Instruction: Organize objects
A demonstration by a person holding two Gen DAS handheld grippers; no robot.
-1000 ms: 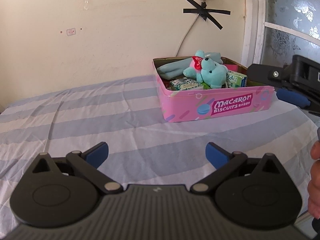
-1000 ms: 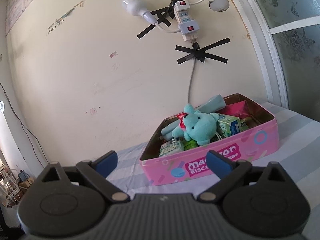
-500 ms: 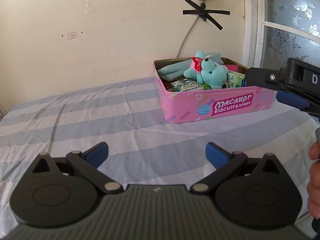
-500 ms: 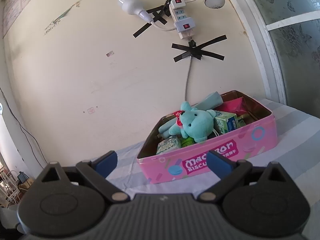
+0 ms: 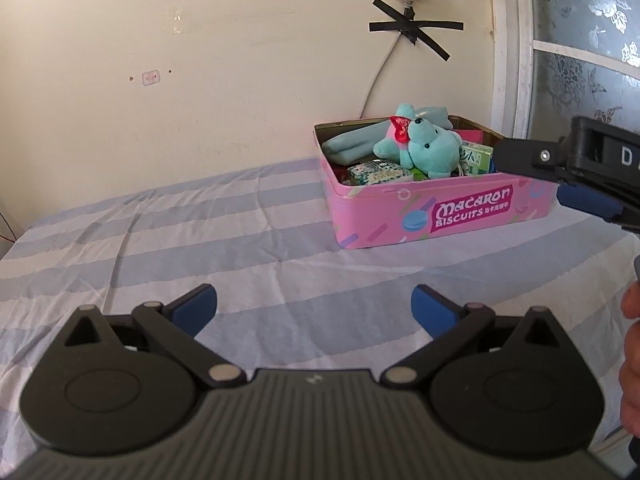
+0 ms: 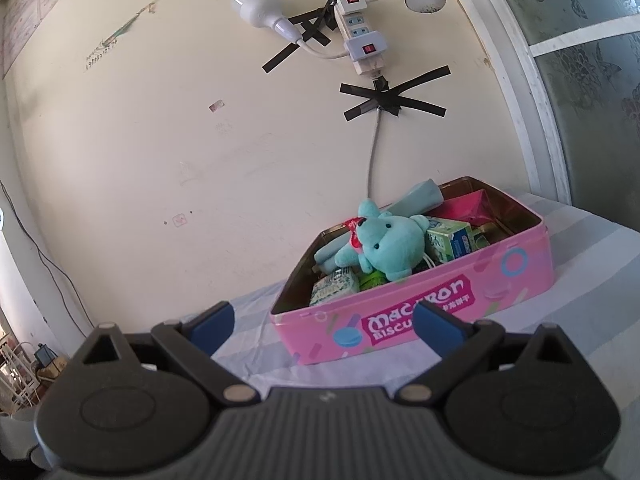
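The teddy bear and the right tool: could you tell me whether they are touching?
Apart. The right wrist view shows the open right tool short of the tin, while the teddy bear lies inside it, untouched.

left wrist: low over striped cloth [image 5: 200, 240], faces wall, pink tin [image 5: 440, 216] ahead-right, apart | right wrist: nearer tin [image 6: 420, 316], tilted upward | shared: tin, teal bear [image 5: 424, 152], wall

A bed [image 5: 200, 232] in a blue-and-white striped sheet is carrying everything. A pink biscuit tin [image 5: 440, 208] is sitting directly on it, near the wall.
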